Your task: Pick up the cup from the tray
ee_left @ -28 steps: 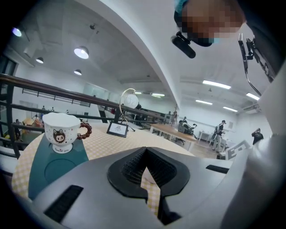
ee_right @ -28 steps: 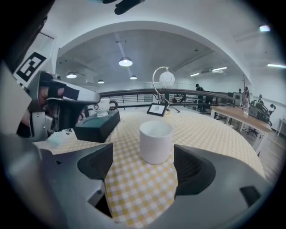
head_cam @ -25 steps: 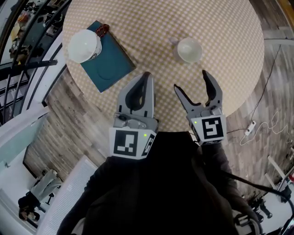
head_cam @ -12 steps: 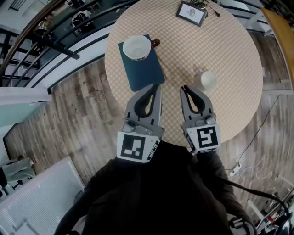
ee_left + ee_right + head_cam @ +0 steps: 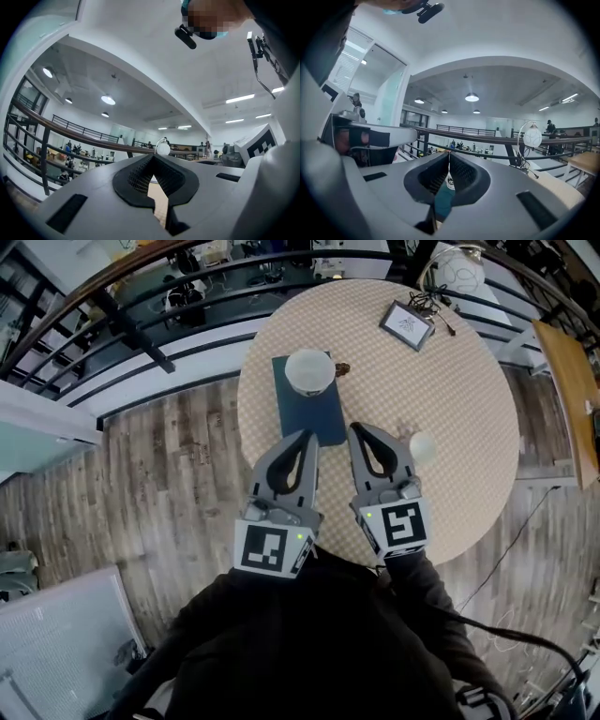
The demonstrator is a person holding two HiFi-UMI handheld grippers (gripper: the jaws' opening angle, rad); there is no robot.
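On my left gripper [image 5: 307, 437] and right gripper [image 5: 357, 429] the fingers are pressed together, empty. The cup [image 5: 309, 371] stands on the tray [image 5: 325, 414], far end, by the left edge of the desk [image 5: 450, 381], straight ahead, nearer my left

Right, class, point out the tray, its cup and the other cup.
teal tray [image 5: 314, 418], head view, bare near half.
cup on the tray [image 5: 308, 370], head view, its inside.
small cup [image 5: 423, 448], head view, its inside.

A round table [image 5: 469, 409] in a checked tan cover bears a dark teal tray [image 5: 309, 418] near its left edge, a small white cup [image 5: 423, 447] toward its near right edge, and a framed card [image 5: 406, 324] at its far side.
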